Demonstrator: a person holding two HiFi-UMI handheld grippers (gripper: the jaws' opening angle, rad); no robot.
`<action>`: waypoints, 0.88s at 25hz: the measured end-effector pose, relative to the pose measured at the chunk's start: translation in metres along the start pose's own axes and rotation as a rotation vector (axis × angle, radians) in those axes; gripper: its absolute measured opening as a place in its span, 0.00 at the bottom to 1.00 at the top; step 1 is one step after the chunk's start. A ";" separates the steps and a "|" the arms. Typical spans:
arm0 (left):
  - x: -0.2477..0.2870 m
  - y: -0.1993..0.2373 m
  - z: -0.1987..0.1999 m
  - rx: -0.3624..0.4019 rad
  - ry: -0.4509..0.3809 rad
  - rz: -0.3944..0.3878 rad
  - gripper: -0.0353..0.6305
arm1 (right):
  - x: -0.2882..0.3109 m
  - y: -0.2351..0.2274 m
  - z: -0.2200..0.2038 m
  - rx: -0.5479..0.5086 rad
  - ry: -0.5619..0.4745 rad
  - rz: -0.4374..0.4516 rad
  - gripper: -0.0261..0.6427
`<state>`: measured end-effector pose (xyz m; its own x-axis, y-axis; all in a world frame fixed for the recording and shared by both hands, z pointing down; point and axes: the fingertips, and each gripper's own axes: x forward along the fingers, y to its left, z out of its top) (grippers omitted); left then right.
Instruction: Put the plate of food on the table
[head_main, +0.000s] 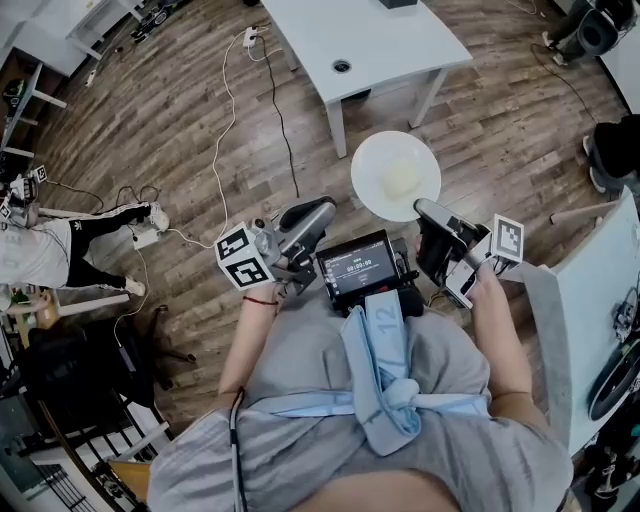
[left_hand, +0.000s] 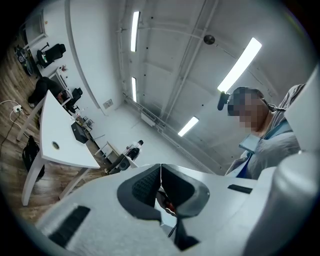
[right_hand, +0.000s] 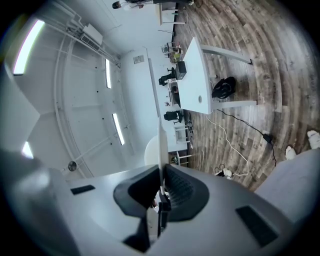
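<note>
In the head view a round white plate with a pale lump of food hangs over the wooden floor, short of the white table. My right gripper is shut on the plate's near rim. The right gripper view shows the plate edge-on, pinched between the jaws of the right gripper, with the table farther off. My left gripper is held left of the plate and does not touch it. Its jaws are pressed together on nothing in the left gripper view, where the table is at the left.
White and black cables run over the floor to a power strip. Another person is at the far left beside a dark chair. A black screen hangs on my chest. A white counter stands at the right.
</note>
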<state>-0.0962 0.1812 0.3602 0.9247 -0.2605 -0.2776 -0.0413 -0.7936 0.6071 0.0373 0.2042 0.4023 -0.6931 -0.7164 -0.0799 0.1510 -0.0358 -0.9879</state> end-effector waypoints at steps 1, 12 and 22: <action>0.000 0.001 0.000 0.000 0.000 0.000 0.08 | 0.000 -0.001 0.000 0.000 -0.001 0.000 0.11; 0.009 0.010 -0.018 0.007 0.036 0.037 0.08 | -0.015 -0.019 0.015 -0.007 -0.012 -0.035 0.11; 0.013 0.028 -0.010 0.008 0.028 0.064 0.08 | -0.005 -0.025 0.032 -0.019 -0.009 -0.053 0.11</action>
<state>-0.0813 0.1609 0.3817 0.9302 -0.2956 -0.2176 -0.1037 -0.7803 0.6168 0.0598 0.1866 0.4320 -0.6938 -0.7197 -0.0260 0.1001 -0.0607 -0.9931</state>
